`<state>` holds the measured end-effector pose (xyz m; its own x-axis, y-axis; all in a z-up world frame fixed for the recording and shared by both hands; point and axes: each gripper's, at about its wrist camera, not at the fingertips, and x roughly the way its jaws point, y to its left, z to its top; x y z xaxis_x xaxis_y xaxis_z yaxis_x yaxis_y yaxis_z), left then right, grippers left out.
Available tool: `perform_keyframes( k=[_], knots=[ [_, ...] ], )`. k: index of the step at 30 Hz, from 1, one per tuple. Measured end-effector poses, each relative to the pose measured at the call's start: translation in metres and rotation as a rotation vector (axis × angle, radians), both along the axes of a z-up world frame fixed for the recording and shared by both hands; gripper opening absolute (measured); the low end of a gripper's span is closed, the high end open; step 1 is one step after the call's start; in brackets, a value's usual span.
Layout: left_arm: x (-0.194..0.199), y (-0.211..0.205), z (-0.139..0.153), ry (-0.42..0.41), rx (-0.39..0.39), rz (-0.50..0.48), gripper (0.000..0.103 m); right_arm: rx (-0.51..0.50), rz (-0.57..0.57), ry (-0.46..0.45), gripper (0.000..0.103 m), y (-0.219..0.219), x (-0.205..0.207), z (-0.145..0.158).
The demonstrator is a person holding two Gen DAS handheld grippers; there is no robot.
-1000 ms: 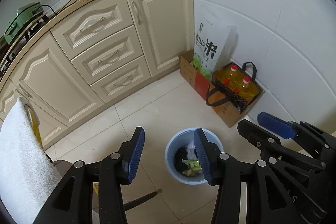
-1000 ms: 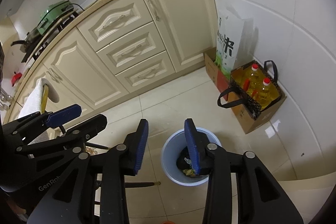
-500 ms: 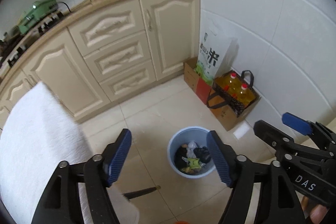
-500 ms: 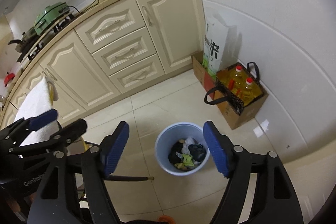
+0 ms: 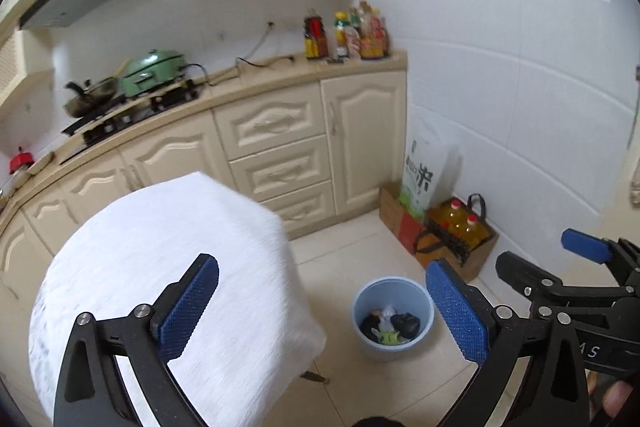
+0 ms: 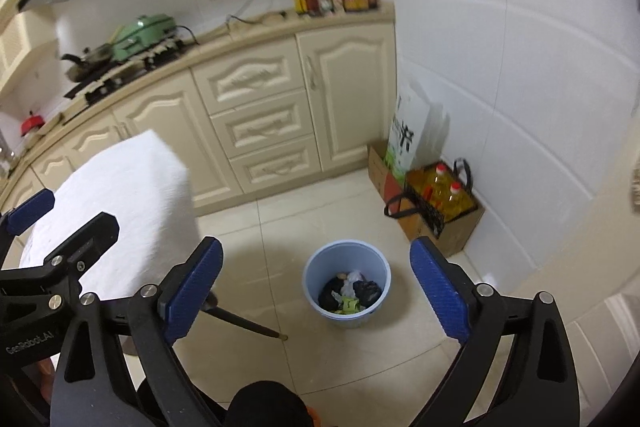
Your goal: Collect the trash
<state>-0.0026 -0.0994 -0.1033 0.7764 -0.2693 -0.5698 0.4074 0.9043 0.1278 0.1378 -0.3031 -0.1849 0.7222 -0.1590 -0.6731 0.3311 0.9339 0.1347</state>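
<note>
Both tools are empty, with jaws spread wide: the left gripper (image 5: 322, 297) and the right gripper (image 6: 316, 289) hang high above the floor. The bin (image 6: 347, 283), low in the centre of the frame, is a round blue plastic bucket that already holds crumpled dark and white trash (image 6: 350, 293). The dropping step seems finished; the next move probably calls for finding more trash. At the left, a soft white cloth (image 5: 168, 267) covers a small table.
</note>
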Motion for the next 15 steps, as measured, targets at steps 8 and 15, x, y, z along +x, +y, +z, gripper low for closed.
perform_keyframes(
  k=[8,15],
  knots=[
    [-0.135,0.086,0.016,-0.080,-0.084,0.110,0.102,-0.097,0.040,-0.122,0.101,0.071,-0.067,0.045],
    [-0.251,0.127,0.026,-0.197,-0.149,0.160,0.102,-0.121,0.101,-0.213,0.103,0.113,-0.119,0.074]
  ],
)
